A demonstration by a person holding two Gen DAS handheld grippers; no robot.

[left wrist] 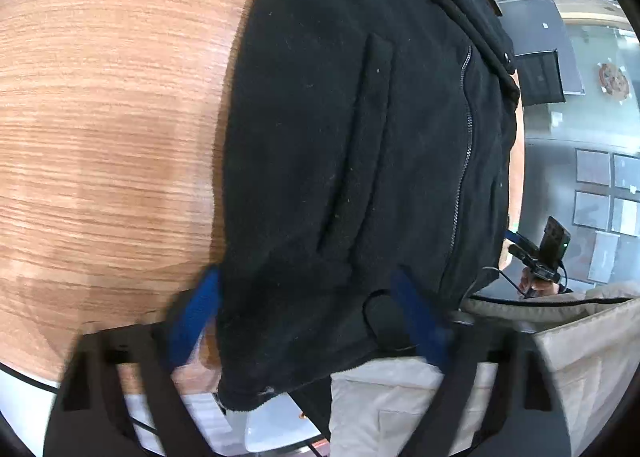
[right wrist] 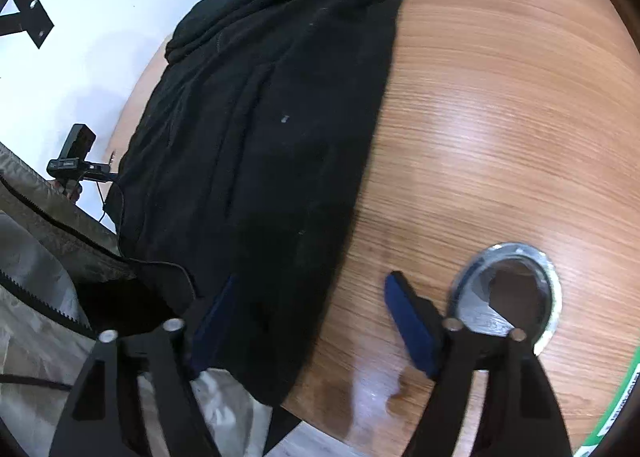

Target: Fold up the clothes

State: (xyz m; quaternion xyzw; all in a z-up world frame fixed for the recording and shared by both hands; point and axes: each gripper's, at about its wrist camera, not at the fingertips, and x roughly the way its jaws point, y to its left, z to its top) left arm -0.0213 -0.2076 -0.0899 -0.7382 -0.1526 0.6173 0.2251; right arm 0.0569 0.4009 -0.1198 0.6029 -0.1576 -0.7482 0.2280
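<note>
A black fleece jacket (left wrist: 360,145) with a zip and a pocket slit lies flat on the wooden table (left wrist: 104,129). My left gripper (left wrist: 306,317) straddles the jacket's near corner: one blue pad (left wrist: 196,317) stands by the cloth's edge over the table, the other rests over the fleece. The cloth between them is not bunched. In the right wrist view, my right gripper (right wrist: 314,325) is open over the jacket's (right wrist: 260,129) opposite near edge, with one pad (right wrist: 216,325) on the fleece and the other above bare wood.
A metal-rimmed cable hole (right wrist: 508,293) sits in the table (right wrist: 500,117) just right of my right gripper. The person's beige clothing (left wrist: 520,369) is close behind both grippers at the table's near edge. White floor (right wrist: 92,45) shows beyond the far edge.
</note>
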